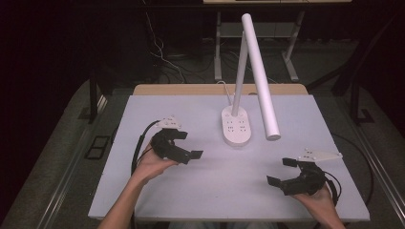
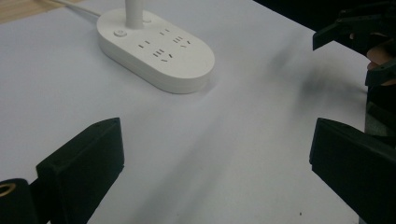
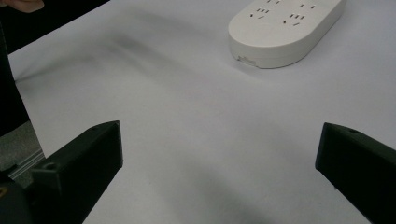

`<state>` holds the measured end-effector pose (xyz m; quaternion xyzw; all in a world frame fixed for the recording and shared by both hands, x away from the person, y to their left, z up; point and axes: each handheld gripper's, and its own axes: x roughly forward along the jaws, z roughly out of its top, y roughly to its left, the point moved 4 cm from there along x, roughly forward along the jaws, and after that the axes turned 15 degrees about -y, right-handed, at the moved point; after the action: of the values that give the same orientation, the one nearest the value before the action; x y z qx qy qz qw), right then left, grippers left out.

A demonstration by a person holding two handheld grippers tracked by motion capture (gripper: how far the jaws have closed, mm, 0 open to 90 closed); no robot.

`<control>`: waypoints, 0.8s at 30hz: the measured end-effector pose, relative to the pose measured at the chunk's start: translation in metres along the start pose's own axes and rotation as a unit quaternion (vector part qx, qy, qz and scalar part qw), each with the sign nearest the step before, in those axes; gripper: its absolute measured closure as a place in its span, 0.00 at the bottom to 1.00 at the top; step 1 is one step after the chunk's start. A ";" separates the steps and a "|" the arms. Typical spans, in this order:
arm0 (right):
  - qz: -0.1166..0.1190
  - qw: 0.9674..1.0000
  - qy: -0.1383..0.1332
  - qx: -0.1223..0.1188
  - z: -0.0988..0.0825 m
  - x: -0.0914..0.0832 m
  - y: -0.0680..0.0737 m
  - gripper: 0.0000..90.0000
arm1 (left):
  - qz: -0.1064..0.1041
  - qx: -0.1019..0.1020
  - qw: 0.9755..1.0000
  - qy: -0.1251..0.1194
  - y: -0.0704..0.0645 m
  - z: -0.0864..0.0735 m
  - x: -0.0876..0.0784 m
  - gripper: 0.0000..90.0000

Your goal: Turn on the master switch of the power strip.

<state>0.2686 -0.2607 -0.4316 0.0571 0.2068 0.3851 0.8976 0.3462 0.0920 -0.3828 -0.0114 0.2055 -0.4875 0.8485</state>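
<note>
A white desk lamp stands mid-table on an oval base (image 1: 237, 125) that carries power sockets; its tube head (image 1: 260, 76) slants down to the right. The base (image 2: 156, 49) lies ahead in the left gripper view, and the base (image 3: 285, 25) sits at the top right of the right gripper view. My left gripper (image 1: 187, 145) is held left of the base, open with nothing between its jaws. My right gripper (image 1: 281, 171) hovers at the front right, open and empty too. In the left gripper view the right gripper (image 2: 362, 51) appears at the far right.
The white tabletop (image 1: 210, 191) spreads between the grippers. A white cord (image 1: 224, 88) runs from the lamp base off the back edge. Dark cables trail from both grippers. Beyond the table stand desk legs (image 1: 218, 47) and floor cables.
</note>
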 end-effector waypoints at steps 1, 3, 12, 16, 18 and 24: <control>0.000 1.000 0.000 0.002 0.000 0.000 0.000 0.00 | -0.002 0.003 1.000 0.001 0.001 0.002 0.000 0.02; 0.000 1.000 0.000 0.002 0.000 0.000 0.000 0.00 | -0.001 0.005 1.000 0.004 0.002 0.005 0.002 0.02; 0.000 1.000 0.002 0.004 0.000 -0.001 0.000 0.00 | -0.006 0.014 1.000 0.010 0.006 0.017 0.012 0.03; 0.000 1.000 0.001 0.001 0.000 -0.001 -0.001 0.00 | -0.012 0.011 1.000 0.016 0.009 0.021 0.018 0.03; 0.000 1.000 0.000 0.000 0.000 -0.001 -0.001 0.00 | -0.013 0.010 1.000 0.021 0.010 0.022 0.022 0.03; 0.000 1.000 0.000 -0.003 0.001 -0.001 -0.002 0.00 | -0.014 0.011 0.999 0.029 0.014 0.026 0.031 0.03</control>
<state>0.2695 -0.2624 -0.4311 0.0547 0.2054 0.3855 0.8979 0.3811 0.0694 -0.3722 0.0095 0.2241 -0.5016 0.8355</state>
